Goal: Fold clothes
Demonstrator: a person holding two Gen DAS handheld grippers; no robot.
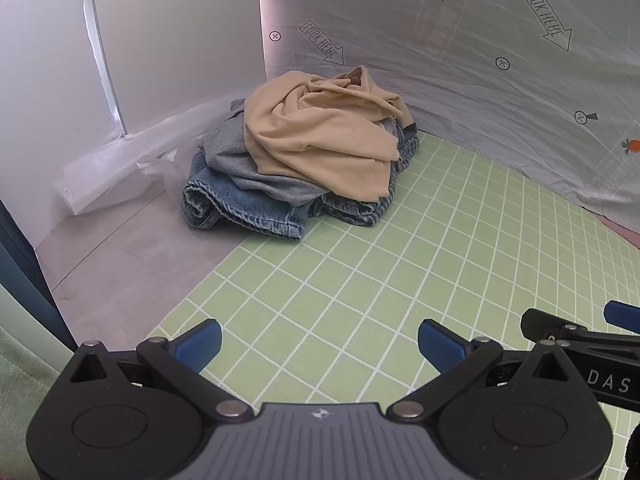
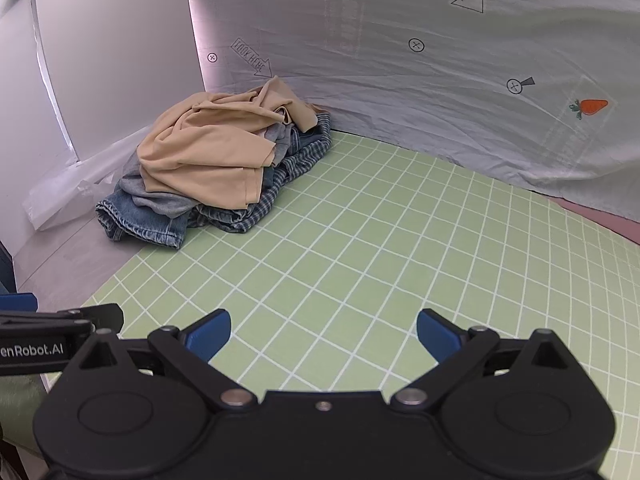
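Clothes pile (image 1: 304,156) heaped in the corner.
"LOOK HERE" arrows are printed on the sheet (image 1: 460,60); both grippers (image 1: 320,346) (image 2: 324,334) are held wide, empty.

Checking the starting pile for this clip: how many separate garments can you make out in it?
4 visible, possibly more hidden: beige top on top, grey garment under it, denim piece at the bottom left, blue plaid garment on the mat side.
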